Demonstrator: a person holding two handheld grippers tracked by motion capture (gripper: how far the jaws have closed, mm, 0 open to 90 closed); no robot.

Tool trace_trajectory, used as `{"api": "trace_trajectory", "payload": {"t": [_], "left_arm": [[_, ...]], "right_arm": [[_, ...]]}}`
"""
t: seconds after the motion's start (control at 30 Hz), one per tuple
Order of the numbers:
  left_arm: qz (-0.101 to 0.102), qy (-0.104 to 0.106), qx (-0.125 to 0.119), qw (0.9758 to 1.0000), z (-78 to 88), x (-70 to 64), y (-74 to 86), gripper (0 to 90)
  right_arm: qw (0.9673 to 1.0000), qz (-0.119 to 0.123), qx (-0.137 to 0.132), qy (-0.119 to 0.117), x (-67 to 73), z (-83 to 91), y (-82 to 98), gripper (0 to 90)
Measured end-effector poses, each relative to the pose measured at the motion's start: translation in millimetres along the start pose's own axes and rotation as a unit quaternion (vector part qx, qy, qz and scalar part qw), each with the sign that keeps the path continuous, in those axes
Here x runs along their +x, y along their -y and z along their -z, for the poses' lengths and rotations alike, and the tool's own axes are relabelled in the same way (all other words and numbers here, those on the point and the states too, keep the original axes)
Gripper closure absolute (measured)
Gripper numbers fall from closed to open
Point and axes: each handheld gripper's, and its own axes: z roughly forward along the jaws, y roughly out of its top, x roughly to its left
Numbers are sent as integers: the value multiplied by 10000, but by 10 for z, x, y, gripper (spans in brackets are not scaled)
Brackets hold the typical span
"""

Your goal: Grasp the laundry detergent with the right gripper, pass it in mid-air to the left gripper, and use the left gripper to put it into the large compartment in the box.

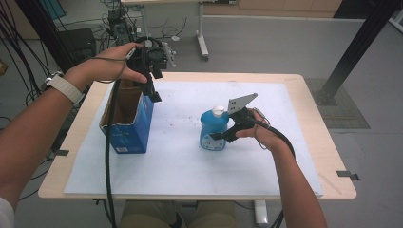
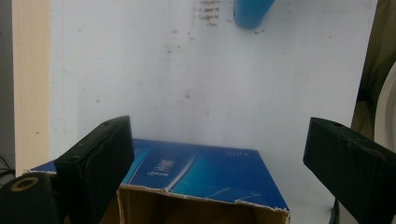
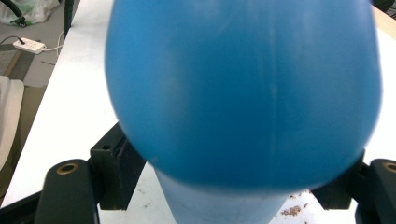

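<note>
White sheeting covers the tabletop [image 1: 313,137], where a round-shouldered blue bottle [image 1: 213,129] with a white cap stands upright mid-sheet, the right claw [image 1: 227,135] closed around its body, the left claw [image 1: 151,90] gaping empty above an open blue box [image 1: 135,126].

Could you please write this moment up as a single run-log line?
right gripper: closed on upright blue plastic bottle | left gripper: open above open blue cardboard box | surface: white sheet

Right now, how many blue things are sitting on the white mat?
2. The blue bottle stands near the middle of the mat, with the right hand-held gripper around it. The open blue box stands at the mat's left edge.
</note>
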Motion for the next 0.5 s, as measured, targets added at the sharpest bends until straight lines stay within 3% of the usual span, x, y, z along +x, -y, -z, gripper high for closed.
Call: {"api": "trace_trajectory", "payload": {"t": [0.5], "left_arm": [[9, -3, -18, 10000, -5, 1, 1, 92]], "right_arm": [[9999, 40, -87, -66, 12, -36, 14, 279]]}}
